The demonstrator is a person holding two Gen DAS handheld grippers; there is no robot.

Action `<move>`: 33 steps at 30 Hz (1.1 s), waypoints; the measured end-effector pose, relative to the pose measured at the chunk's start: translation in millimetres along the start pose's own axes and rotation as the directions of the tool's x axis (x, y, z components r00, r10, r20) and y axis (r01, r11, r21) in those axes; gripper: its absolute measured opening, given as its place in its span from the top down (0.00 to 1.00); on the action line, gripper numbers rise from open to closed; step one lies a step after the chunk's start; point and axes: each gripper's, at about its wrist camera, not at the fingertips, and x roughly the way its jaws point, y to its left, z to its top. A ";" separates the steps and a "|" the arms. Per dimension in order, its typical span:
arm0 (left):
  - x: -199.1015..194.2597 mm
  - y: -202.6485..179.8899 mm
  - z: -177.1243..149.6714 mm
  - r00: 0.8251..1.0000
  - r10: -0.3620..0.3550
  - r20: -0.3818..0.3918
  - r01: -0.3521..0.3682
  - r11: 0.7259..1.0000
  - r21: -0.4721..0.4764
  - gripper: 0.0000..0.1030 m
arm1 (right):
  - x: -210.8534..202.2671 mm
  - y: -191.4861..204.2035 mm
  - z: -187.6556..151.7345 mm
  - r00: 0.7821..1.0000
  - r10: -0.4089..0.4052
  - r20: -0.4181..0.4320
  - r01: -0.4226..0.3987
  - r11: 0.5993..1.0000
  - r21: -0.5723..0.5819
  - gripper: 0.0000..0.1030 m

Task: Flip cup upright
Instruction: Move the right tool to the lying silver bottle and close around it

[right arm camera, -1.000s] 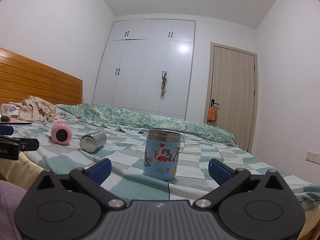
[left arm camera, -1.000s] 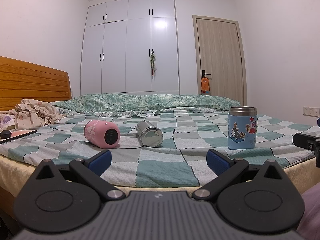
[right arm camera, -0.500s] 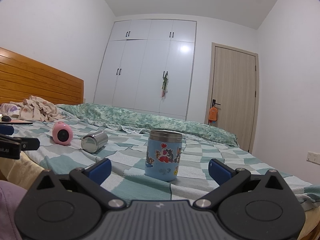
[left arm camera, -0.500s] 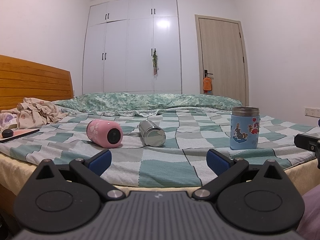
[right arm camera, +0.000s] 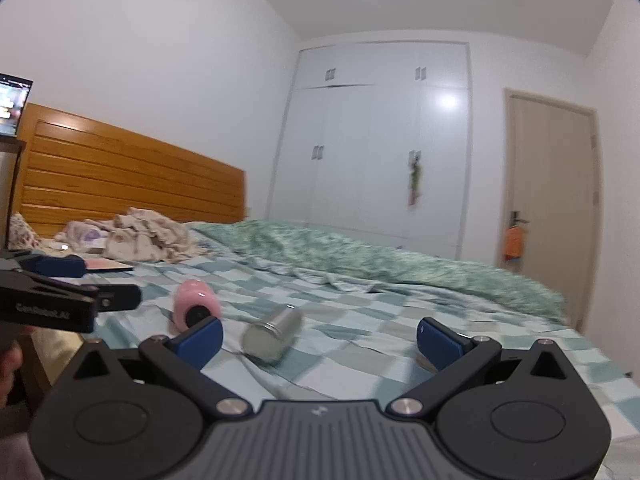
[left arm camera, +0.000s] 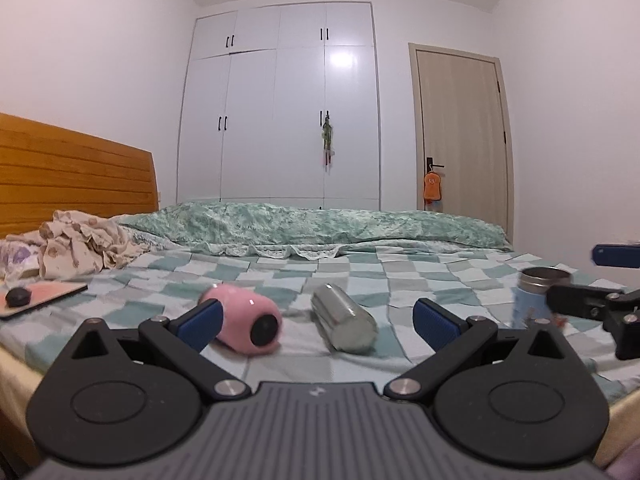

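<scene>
Checked bed (left arm camera: 280, 280) bearing pink cup (left arm camera: 244, 324) and steel cup (left arm camera: 344, 322), both lying down. Wardrobe (left arm camera: 280, 108) and door (left arm camera: 460, 132) behind. Left gripper (left arm camera: 318, 322) and right gripper (right arm camera: 318, 338): fingers apart, empty.

Left claw (left arm camera: 318, 322) level, fingers spread wide, nothing between the blue pads (left arm camera: 200, 320); right claw (right arm camera: 320, 340) likewise wide and unloaded, tilted slightly, each claw showing at the edge of the other's view, apart from one another.

Even indoor light, glare patch on wardrobe (left arm camera: 280, 108); fisheye bends edges, dark corners; right wrist view motion-blurred, left mostly sharp.
</scene>
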 end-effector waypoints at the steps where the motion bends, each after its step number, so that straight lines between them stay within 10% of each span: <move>1: 9.5 5.2 4.4 1.000 -0.008 -0.006 0.008 1.000 0.003 0.00 | 14.3 1.0 5.0 1.000 0.023 -0.012 -0.023 1.000 0.005 0.00; 17: 158.8 61.8 31.5 0.973 -0.102 -0.206 0.132 0.982 0.138 0.00 | 236.8 13.7 44.5 0.960 0.170 -0.222 -0.161 0.985 0.060 0.00; 33: 249.9 97.2 21.6 0.910 -0.191 -0.369 0.275 0.942 0.190 0.00 | 375.1 19.6 6.9 0.791 0.143 -0.594 -0.049 0.984 0.171 0.03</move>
